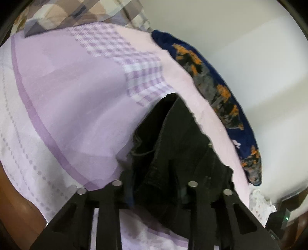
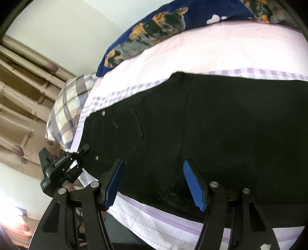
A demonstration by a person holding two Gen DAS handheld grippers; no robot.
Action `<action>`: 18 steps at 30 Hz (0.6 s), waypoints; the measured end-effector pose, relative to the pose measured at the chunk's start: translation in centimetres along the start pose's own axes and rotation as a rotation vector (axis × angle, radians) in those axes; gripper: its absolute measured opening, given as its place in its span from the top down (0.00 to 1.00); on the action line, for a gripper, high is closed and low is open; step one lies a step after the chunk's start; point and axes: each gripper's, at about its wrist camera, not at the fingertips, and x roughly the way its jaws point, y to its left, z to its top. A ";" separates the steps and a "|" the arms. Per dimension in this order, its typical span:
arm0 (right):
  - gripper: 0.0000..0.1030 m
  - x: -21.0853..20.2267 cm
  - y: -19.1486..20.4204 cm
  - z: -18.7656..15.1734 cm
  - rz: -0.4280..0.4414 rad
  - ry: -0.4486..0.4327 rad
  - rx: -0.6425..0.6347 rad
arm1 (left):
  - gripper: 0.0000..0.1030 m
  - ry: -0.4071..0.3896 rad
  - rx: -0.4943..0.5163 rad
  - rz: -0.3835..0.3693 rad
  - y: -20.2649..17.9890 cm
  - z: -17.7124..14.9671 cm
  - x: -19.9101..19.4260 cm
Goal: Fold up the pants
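Left wrist view: the left gripper (image 1: 156,194) is closed on a bunched edge of the black pants (image 1: 173,146), which run away from it toward the far side of the bed. To their left, the lilac bedsheet (image 1: 67,100) lies bare up to a plaid pillow (image 1: 80,13); a navy floral blanket (image 1: 221,90) lines the right edge.

Right wrist view: the right gripper (image 2: 156,184) is spread wide, blue pads (image 2: 194,184) just above the pants (image 2: 221,123). The pants lie flat, long axis crosswise, waist with rivets at left, near the bed's front edge.
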 end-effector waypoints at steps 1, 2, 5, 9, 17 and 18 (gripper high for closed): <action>0.40 -0.5 -0.1 0.1 0.000 -0.013 0.005 | 0.76 -0.006 0.012 -0.018 -0.6 0.1 -0.5; 0.40 -1.1 -0.4 0.3 0.000 -0.031 0.012 | 0.78 -0.017 0.034 -0.030 -1.5 0.3 -1.0; 0.40 -3.4 -1.4 0.8 -0.003 -0.092 0.039 | 0.79 -0.041 0.157 -0.062 -6.1 0.1 -2.5; 0.40 -7.1 -3.5 1.3 -0.005 -0.193 0.082 | 0.79 -0.029 0.338 -0.182 -14.4 -1.6 -3.4; 0.39 -13.3 -9.3 -0.8 -0.027 -0.349 0.187 | 0.79 0.143 0.650 -0.320 -28.2 -9.4 -0.2; 0.39 -13.6 -9.8 -1.2 -0.032 -0.360 0.196 | 0.79 0.187 0.700 -0.326 -29.9 -11.1 0.8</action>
